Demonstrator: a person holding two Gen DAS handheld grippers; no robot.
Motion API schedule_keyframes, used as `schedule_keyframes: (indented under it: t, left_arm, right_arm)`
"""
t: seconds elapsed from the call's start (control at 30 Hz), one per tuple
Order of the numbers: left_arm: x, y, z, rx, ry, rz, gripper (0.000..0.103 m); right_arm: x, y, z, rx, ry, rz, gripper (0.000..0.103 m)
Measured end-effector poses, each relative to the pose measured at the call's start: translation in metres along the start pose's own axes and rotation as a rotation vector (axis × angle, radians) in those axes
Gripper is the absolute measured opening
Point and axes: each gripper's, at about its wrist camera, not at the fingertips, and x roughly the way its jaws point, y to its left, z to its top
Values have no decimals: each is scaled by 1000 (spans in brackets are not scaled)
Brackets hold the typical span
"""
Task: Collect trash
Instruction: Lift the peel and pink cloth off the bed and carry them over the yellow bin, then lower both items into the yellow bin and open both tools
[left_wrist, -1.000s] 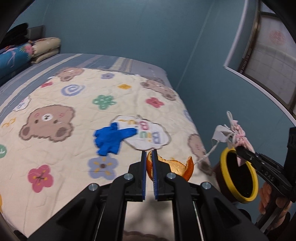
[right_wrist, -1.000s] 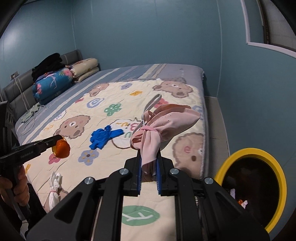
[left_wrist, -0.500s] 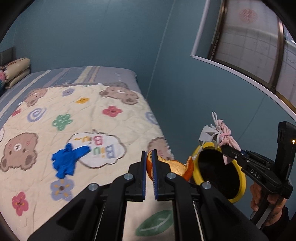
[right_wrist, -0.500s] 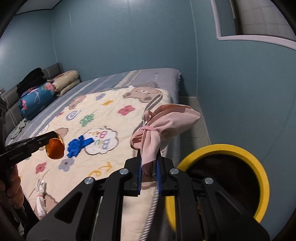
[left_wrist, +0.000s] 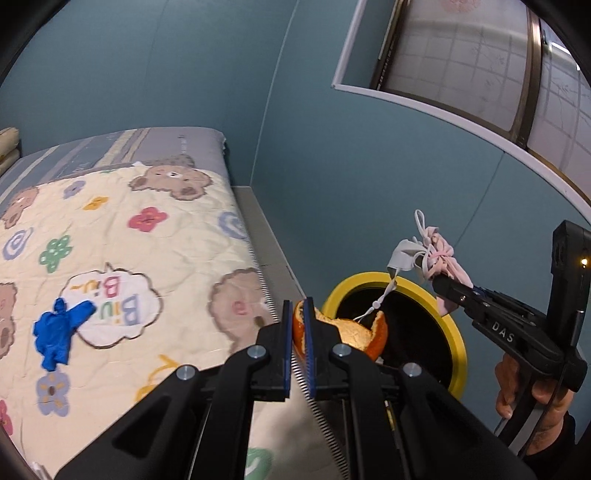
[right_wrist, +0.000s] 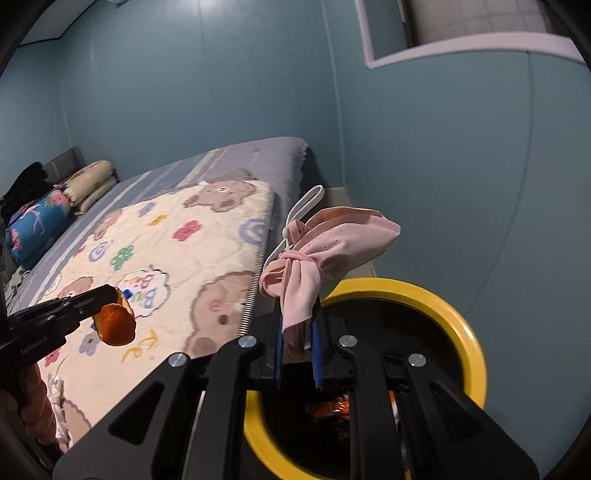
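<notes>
My left gripper is shut on an orange peel, which hangs over the bed's edge beside the yellow-rimmed black bin. In the right wrist view the same peel shows at the left, held by the left gripper. My right gripper is shut on a knotted pink cloth with a white elastic loop, held above the bin. From the left wrist view that pink bundle hangs over the bin's far rim. Orange scraps lie inside the bin. A blue glove lies on the quilt.
The bed with a cream bear-and-flower quilt fills the left. The bin stands on the floor between the bed and the teal wall. A white crumpled scrap lies on the quilt's near corner. Pillows are stacked at the bed's far end.
Both grippers have swung to the right, off the bed toward the bin, each keeping its load. The bin is now much nearer and larger in both views.
</notes>
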Motion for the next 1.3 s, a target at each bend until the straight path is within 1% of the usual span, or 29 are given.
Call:
schedule_keyframes:
  t: [0.1,0.27,0.4,0.53,0.7,0.77,0.9,0.93,0.97,1.0,1.07,1.1,1.17,1.27,1.3]
  left_arm:
    - [13,-11,0,-3,16,-21,5]
    - [34,-30,1,21,47,-29,5]
    - [50,-42,2,37,71,-44,5]
    - [68,-51,0,43,101,-72,5]
    - [91,-60,-7,37,156,-88,5]
    - [97,-64,-9,44,172,-83,6]
    - [103,-69,-9,48,184,-77,11]
    - [103,-69,-9,45,185,-74,13]
    - [104,-69,-8,40,187,-71,21]
    - [104,-69,-7,31,188,-72,27]
    - [103,-67,-5,25,176,-60,44]
    - [101,-67,-4,30,167,-47,47]
    - [95,-65,-3,36,156,-33,60]
    - [84,-58,-2,33,131,-25,74]
    - [81,-56,-2,41,122,-13,76]
  right_arm:
    - [6,-18,-3,33,18,-27,12]
    - [11,-43,-11,79,37,-60,12]
    - [18,-51,-18,86,61,-87,12]
    - [26,-62,-26,82,87,-140,12]
    - [35,-76,-34,106,136,-149,12]
    - [36,-77,-37,104,149,-152,13]
    - [37,-82,-39,112,167,-161,15]
    - [36,-84,-39,121,170,-168,16]
    - [35,-84,-39,126,170,-170,19]
    - [34,-85,-39,130,170,-167,26]
    - [32,-85,-39,138,169,-165,36]
    - [31,-86,-40,139,171,-167,36]
    - [30,-86,-40,149,177,-171,38]
    - [27,-86,-41,159,176,-169,47]
    - [25,-84,-41,159,175,-166,48]
